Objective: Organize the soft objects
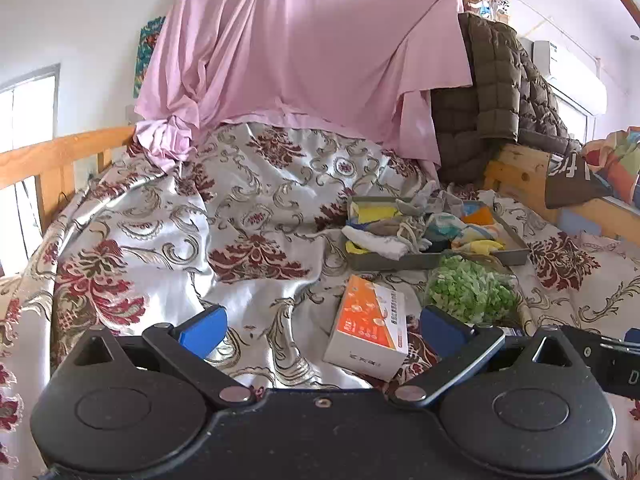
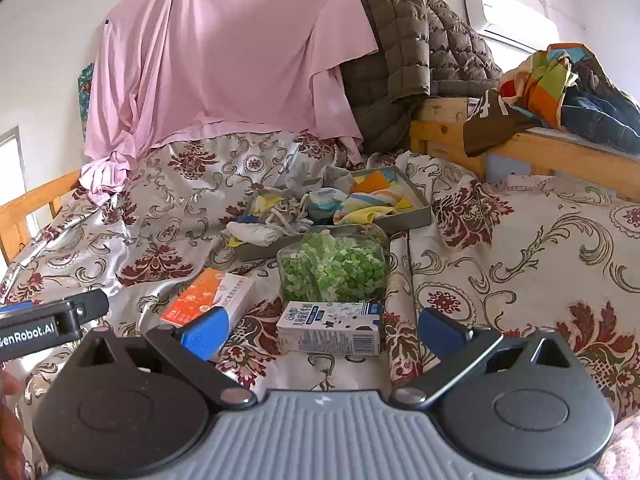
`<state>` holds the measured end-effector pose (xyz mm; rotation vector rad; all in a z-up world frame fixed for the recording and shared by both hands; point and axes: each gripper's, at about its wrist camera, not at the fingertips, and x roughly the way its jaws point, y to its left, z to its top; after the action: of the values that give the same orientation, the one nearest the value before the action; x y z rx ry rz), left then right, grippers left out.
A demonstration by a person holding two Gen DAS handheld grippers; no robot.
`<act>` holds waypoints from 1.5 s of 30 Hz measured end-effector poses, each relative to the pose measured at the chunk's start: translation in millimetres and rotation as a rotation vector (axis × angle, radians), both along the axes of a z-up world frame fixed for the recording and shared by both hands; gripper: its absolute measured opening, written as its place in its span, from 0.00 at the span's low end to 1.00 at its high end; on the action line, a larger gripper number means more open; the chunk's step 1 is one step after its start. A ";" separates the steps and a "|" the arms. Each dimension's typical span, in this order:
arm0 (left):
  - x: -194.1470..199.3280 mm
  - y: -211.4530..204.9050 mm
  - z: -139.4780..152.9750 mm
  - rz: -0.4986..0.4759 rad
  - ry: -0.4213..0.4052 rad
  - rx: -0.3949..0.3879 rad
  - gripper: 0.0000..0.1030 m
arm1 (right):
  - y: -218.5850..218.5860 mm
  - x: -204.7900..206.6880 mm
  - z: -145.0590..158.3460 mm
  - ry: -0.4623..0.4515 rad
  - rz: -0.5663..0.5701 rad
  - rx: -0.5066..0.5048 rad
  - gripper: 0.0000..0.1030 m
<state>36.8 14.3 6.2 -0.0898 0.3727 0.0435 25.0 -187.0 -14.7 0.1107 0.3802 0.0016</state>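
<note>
A grey tray [image 1: 516, 254] [image 2: 422, 212] on the bed holds several soft items: socks, a white cloth [image 2: 256, 234], and yellow and orange cloths [image 2: 376, 182]. My left gripper [image 1: 324, 330] is open and empty, low over the bedspread, with an orange and white box [image 1: 370, 330] between its fingers' line of sight. My right gripper [image 2: 324, 330] is open and empty, just short of a white and blue carton [image 2: 330, 328]. The left gripper also shows at the left edge of the right wrist view [image 2: 52, 320].
A clear bag of green pieces [image 1: 470, 290] [image 2: 334, 266] lies in front of the tray. The orange box [image 2: 210, 298] lies left of the carton. A pink sheet [image 1: 304, 52], a brown quilted jacket [image 2: 416, 52] and wooden bed rails [image 1: 60, 156] [image 2: 532, 148] surround the floral bedspread [image 1: 200, 220].
</note>
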 end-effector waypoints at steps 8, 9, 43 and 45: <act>-4.7 -2.1 3.6 0.012 -0.035 0.027 0.99 | -2.4 -4.0 -1.7 -0.013 -0.007 0.015 1.00; -5.5 -3.2 2.8 0.011 -0.039 0.035 0.99 | -2.8 -3.6 -3.1 -0.009 -0.007 0.016 1.00; -13.9 -17.5 -11.9 -0.017 -0.036 0.098 0.99 | -5.8 0.0 -13.4 0.040 -0.010 0.055 1.00; -14.2 -17.9 -12.1 -0.013 -0.038 0.098 0.99 | -5.7 0.0 -13.4 0.040 -0.010 0.055 1.00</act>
<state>22.6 -3.6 -5.9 0.0086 0.3323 0.0474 25.0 -192.7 -28.1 0.1671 0.4195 -0.0005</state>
